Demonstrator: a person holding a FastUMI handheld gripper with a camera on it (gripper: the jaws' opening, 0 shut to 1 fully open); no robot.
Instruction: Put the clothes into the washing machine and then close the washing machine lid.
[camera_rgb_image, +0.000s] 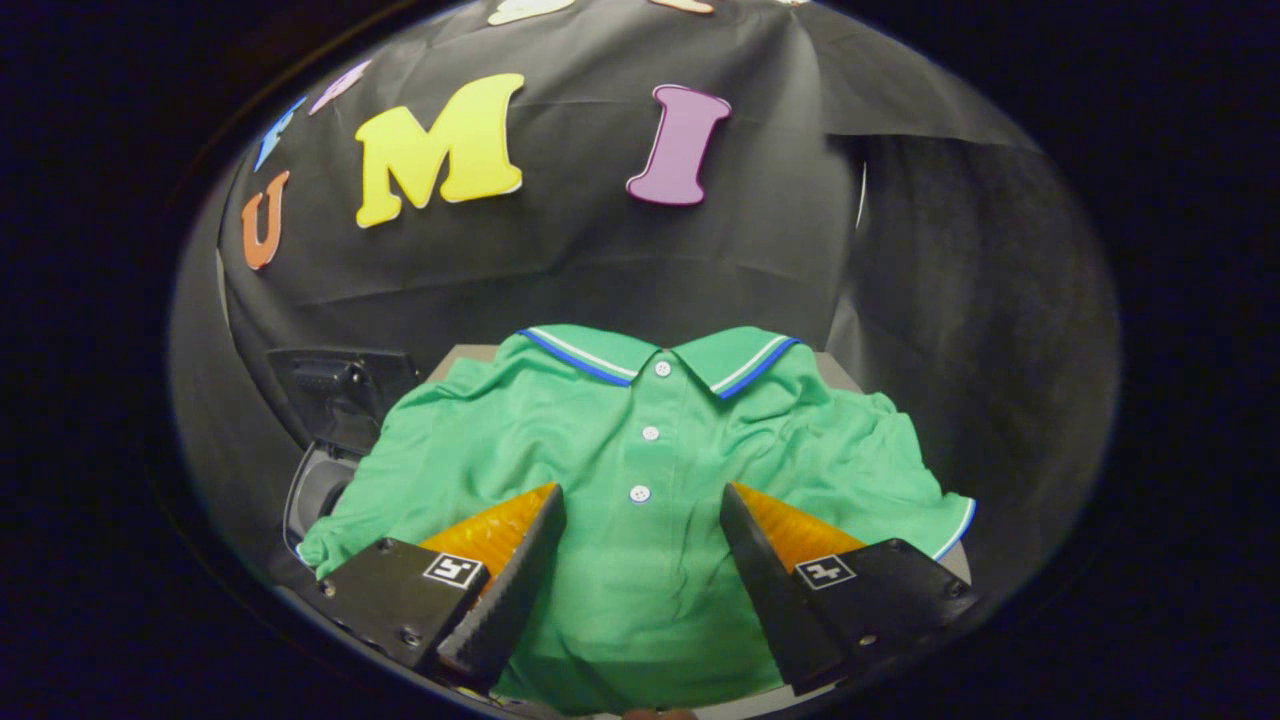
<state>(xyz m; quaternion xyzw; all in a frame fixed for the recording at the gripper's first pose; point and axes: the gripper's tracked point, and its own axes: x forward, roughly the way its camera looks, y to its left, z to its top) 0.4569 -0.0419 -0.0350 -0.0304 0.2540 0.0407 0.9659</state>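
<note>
While the claw (640, 510) hangs spread, green polo shirt (640, 440) flat beneath it; dark machine (335, 400) beside

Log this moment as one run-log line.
stage: approach | hand-held gripper: open, fingers straddling shirt front | green polo shirt: spread flat, buttoned | washing machine: beside shirt

Single fisheye camera riding on the tongs (640, 510), facing forward along their two fingers (515, 570), which enter at lower left and lower right of the frame, spread wide apart; view tilts down, close over a green polo shirt (640, 440) spread on a tabletop (470, 352) at frame centre; black cloth booth wall (600, 260) fills the upper frame, near behind; dark device (340, 390) at centre left beside the shirt.
</note>
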